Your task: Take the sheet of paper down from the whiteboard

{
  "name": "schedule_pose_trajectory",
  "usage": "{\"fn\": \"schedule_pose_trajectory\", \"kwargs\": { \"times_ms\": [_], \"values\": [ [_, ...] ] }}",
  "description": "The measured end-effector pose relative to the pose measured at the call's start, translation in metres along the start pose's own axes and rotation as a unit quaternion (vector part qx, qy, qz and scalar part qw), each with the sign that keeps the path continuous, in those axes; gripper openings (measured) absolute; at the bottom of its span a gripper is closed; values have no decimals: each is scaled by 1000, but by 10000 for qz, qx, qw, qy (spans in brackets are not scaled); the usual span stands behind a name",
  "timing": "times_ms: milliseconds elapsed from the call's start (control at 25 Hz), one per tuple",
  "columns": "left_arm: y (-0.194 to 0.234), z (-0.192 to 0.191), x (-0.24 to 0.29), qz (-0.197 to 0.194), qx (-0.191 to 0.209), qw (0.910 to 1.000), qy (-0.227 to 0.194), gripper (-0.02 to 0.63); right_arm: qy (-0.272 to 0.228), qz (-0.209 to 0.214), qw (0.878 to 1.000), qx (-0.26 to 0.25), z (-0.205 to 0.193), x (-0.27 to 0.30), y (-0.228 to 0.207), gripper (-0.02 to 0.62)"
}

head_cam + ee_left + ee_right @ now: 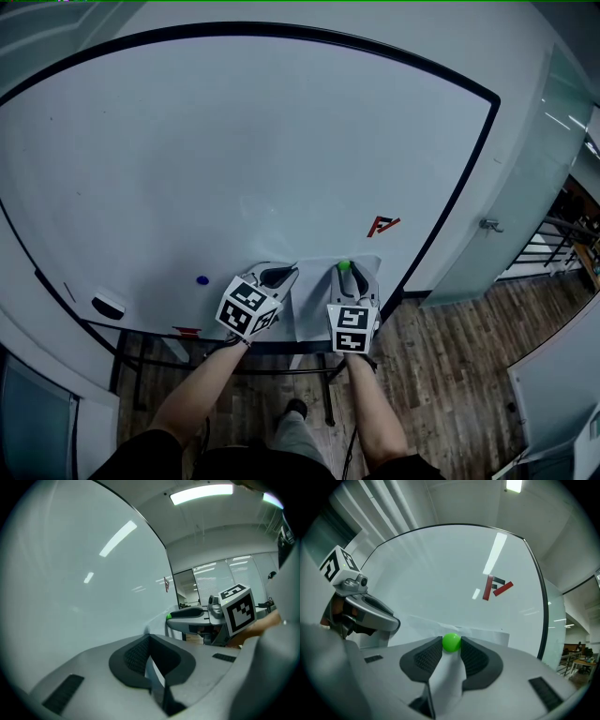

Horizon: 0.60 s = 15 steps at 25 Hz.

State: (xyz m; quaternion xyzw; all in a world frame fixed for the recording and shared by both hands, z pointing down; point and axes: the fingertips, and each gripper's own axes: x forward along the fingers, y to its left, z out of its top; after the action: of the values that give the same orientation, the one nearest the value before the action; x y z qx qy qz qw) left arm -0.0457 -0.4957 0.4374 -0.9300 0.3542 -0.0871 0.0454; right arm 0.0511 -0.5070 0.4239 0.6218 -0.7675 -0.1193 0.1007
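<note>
Sheet of paper [314, 302] flat against whiteboard [234, 141], top edge level

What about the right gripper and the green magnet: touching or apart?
Touching. The right gripper view shows the green magnet between the pads of the right gripper, both flush against it.

The sheet of paper [317, 307] lies on the whiteboard [234, 141], low and right of centre. Its left edge sits between the left gripper's [289, 273] jaws. The right gripper [349, 273] is at its top right, with a round magnet [451, 642] between the jaws, seemingly touching both.
</note>
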Motion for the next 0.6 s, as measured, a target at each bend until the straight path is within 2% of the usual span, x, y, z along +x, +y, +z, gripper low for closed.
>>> {"fn": "schedule_pose_trajectory", "kwargs": {
  "times_ms": [600],
  "values": [
    [-3,-1,0,-59,71,9999,94,20,97,23,9999,-48,-8,-1,1,133]
  ]
}}
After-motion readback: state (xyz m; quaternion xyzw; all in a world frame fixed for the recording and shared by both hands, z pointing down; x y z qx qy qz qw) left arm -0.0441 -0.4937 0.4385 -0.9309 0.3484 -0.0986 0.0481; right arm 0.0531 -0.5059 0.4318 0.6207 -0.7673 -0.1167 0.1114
